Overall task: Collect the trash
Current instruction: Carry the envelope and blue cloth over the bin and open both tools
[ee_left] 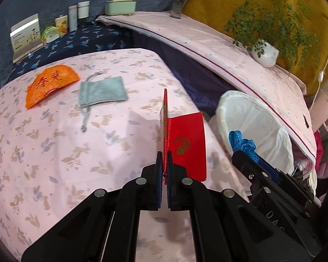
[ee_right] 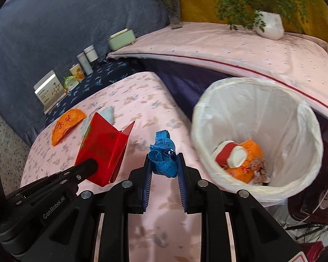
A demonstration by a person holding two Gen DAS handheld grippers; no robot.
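My left gripper [ee_left: 164, 155] is shut on a folded red envelope [ee_left: 185, 146], held upright above the pink floral table [ee_left: 54, 152]. The same red envelope [ee_right: 102, 150] shows in the right wrist view, pinched by the left gripper [ee_right: 91, 167]. My right gripper [ee_right: 164, 159] is shut on a bundled blue measuring tape [ee_right: 164, 155], just left of the white-lined trash bin [ee_right: 301, 118]. Red, white and orange scraps lie inside the bin. In the left wrist view the blue tape [ee_left: 240, 142] hangs before the bin [ee_left: 262, 118]. An orange wrapper [ee_left: 50, 85] and a grey drawstring pouch [ee_left: 102, 91] lie on the table.
Tins, a card and a green box [ee_left: 120, 6] stand on the dark blue ledge behind. A pink-covered shelf [ee_left: 229, 50] overhangs the bin and carries a vase [ee_left: 179, 2] and a potted plant [ee_left: 264, 52]. Cables and clutter [ee_right: 325, 198] sit right of the bin.
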